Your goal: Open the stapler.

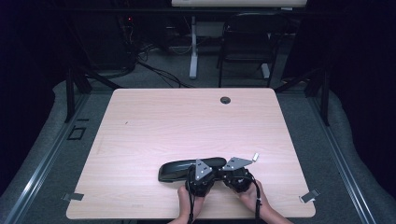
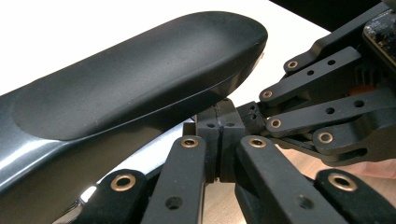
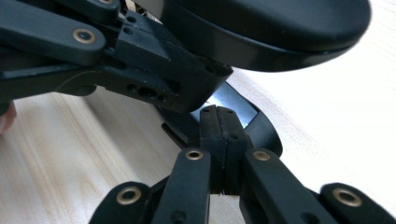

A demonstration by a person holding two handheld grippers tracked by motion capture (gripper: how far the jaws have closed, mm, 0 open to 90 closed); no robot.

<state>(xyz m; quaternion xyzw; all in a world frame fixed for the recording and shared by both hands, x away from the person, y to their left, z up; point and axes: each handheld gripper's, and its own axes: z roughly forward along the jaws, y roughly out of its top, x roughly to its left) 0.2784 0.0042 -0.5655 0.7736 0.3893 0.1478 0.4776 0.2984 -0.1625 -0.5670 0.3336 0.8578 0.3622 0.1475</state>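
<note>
Working at a pale wooden table (image 1: 140,140) in a dark room, I hold my left gripper (image 2: 219,119) and right gripper (image 3: 218,122) clenched empty, tips meeting just beside the black oblong case (image 1: 180,170) lying near the table's front edge.
</note>
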